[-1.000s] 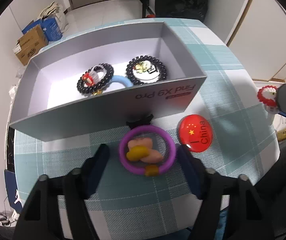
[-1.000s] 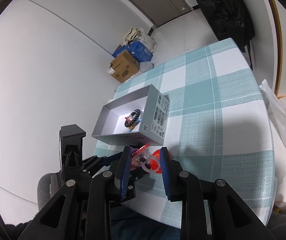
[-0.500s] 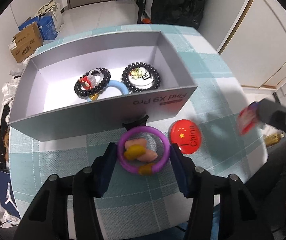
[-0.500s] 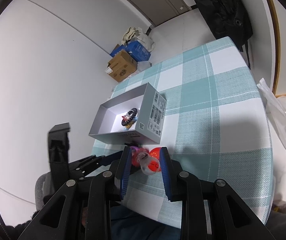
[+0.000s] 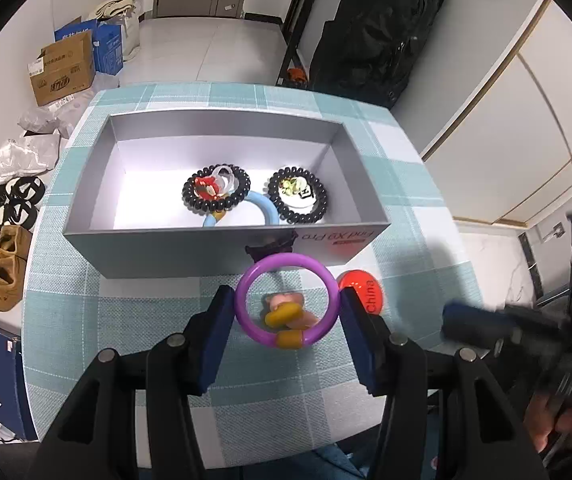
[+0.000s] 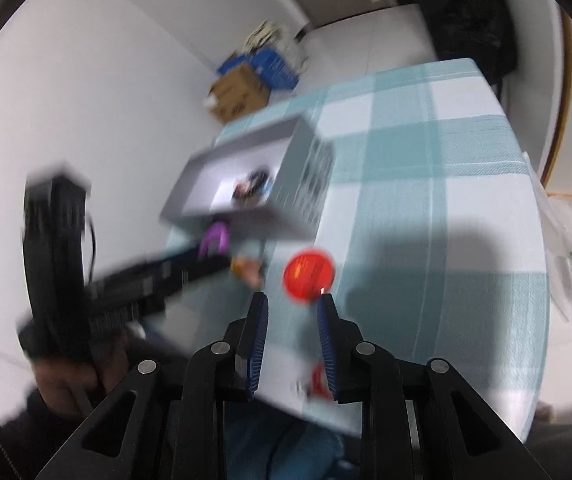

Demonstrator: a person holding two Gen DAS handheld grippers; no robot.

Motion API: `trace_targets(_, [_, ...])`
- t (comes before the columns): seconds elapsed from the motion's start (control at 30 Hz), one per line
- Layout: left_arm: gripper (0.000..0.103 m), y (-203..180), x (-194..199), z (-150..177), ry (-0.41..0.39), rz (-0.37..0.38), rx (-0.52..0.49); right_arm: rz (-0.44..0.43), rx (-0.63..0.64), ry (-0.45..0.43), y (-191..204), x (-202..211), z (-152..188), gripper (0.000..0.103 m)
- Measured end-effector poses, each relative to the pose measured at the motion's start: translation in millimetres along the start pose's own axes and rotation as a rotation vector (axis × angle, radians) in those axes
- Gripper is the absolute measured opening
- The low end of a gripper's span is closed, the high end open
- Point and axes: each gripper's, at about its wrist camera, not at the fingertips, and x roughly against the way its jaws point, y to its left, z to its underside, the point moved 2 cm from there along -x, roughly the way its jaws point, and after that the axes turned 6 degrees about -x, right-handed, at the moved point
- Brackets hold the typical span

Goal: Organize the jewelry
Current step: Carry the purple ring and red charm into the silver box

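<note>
My left gripper (image 5: 286, 304) is shut on a purple ring (image 5: 287, 303) with a pink and yellow charm, held just above the tablecloth in front of the grey box (image 5: 222, 250). The box holds two black bead bracelets (image 5: 216, 194) (image 5: 299, 200) and a light blue ring (image 5: 260, 210). A red round China badge (image 5: 362, 290) lies right of the ring; it also shows in the right wrist view (image 6: 308, 274). My right gripper (image 6: 292, 312) hovers near the badge, blurred by motion, with something small and red and white low between its fingers.
The table has a teal and white checked cloth (image 5: 134, 312). Its near edge is just below my grippers. Cardboard boxes (image 5: 62, 68), shoes and bags lie on the floor to the left, and a black suitcase (image 5: 374, 32) stands behind the table.
My left gripper closed on the purple ring and lifted it slightly. My right gripper swung quickly down towards the red badge, blurring its view.
</note>
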Motion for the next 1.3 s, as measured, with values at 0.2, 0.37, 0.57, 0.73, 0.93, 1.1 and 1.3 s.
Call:
trace_targets(0.2, [0.048, -2, 8, -5, -0.045, 0.033, 0.014, 0.131, 0.164, 0.030, 18, -10, 26, 0.037])
trace_targets(0.37, [0.048, 4, 15, -6, -0.071, 0.042, 0.038, 0.176, 0.202, 0.060, 19, -20, 31, 0.037])
trace_targets(0.57, [0.048, 13, 19, -7, -0.087, 0.051, 0.086, 0.252, 0.244, 0.106, 18, -34, 38, 0.030])
trace_targets(0.73, [0.048, 14, 23, -8, -0.105, 0.052, 0.094, 0.275, 0.296, 0.114, 23, -39, 41, 0.019])
trace_targets(0.93, [0.048, 16, 28, -13, -0.137, 0.059, 0.108, 0.224, 0.239, 0.078, 20, -35, 28, 0.019])
trace_targets(1.1, [0.048, 19, 32, -18, -0.160, 0.057, 0.122, 0.165, 0.162, 0.007, 18, -25, 5, 0.019])
trace_targets(1.3, [0.048, 30, 35, -29, -0.184, 0.060, 0.169, 0.076, 0.106, -0.111, 27, -2, -28, 0.019])
